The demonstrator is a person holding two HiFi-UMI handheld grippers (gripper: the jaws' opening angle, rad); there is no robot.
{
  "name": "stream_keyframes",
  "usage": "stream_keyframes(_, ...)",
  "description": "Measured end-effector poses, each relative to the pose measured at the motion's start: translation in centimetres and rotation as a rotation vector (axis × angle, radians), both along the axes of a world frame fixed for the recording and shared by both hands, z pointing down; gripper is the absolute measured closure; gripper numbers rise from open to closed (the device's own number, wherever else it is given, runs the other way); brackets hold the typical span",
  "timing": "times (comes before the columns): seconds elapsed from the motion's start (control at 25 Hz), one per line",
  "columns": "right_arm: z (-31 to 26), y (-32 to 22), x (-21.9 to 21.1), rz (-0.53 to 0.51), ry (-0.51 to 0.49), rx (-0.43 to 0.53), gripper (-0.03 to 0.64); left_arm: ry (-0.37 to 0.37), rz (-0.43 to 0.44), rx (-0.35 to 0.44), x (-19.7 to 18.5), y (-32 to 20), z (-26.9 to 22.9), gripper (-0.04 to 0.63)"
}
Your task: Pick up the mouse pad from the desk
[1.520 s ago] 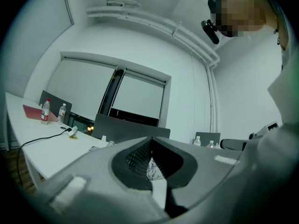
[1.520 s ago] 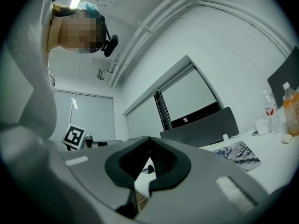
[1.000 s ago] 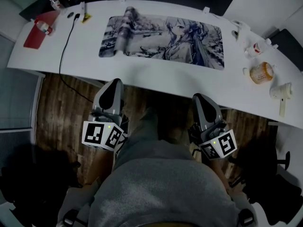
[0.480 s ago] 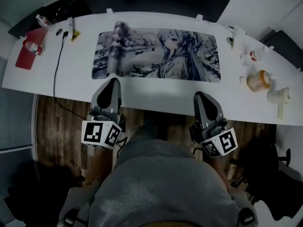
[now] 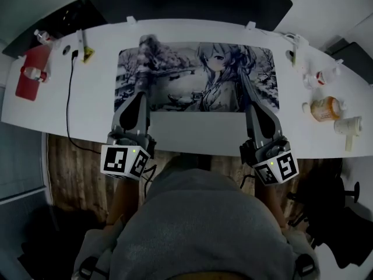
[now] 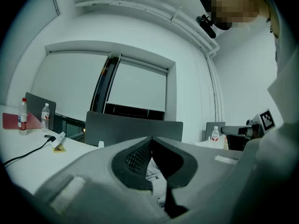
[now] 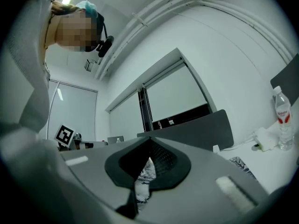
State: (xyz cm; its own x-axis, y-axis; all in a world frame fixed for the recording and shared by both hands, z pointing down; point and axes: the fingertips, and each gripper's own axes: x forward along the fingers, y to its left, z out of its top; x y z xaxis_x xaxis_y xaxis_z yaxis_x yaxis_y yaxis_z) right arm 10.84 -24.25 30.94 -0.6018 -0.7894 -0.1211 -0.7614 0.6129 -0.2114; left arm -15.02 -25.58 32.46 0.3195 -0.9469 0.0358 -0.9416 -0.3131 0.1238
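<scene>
A large mouse pad with a grey anime print lies flat in the middle of the white desk. In the head view my left gripper reaches over the pad's near left part, its jaws shut with nothing between them. My right gripper is over the pad's near right part, also shut and empty. Whether either tip touches the pad I cannot tell. In the left gripper view the closed left gripper points level across the desk, with a strip of the mouse pad visible below it. The right gripper view shows the right gripper the same way.
A red folder with a small bottle lies at the desk's far left, next to a black cable. Bottles and a white cup stand at the right end. A dark partition runs behind the desk. A chair base is at the lower right.
Both grippers moved forward together, from over the floor in front of the desk to over the mouse pad's near part. Both stayed shut.
</scene>
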Motion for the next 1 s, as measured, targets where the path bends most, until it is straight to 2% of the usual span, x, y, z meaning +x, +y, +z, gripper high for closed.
stream_keyframes(0.2,0.4,-1.7,-0.5,0.008,0.016,-0.009,0.615,0.006,0.037,-0.027,0.4,-2.4,0.5,0.597)
stream_keyframes(0.48,1.5,-3.6,-1.5,-0.012,0.035,-0.011,0.615,-0.046,0.157,-0.063,2.4,-4.6,2.1,0.597)
stream_keyframes(0.64,1.9,-4.6,-2.3,-0.031,0.044,-0.012,0.614,-0.051,0.202,-0.072,3.2,-5.3,2.7,0.597)
stream_keyframes(0.76,2.7,-5.3,-2.8,-0.064,0.058,-0.014,0.610,-0.062,0.231,-0.078,3.7,-6.2,3.3,0.597)
stream_keyframes(0.84,3.8,-5.4,-3.0,-0.091,0.065,-0.040,0.574,-0.065,0.245,-0.094,4.1,-6.4,3.9,0.591)
stream_keyframes(1.0,5.7,-5.5,-2.9,-0.141,0.083,-0.085,0.564,-0.100,0.274,-0.134,5.2,-6.5,5.3,0.577)
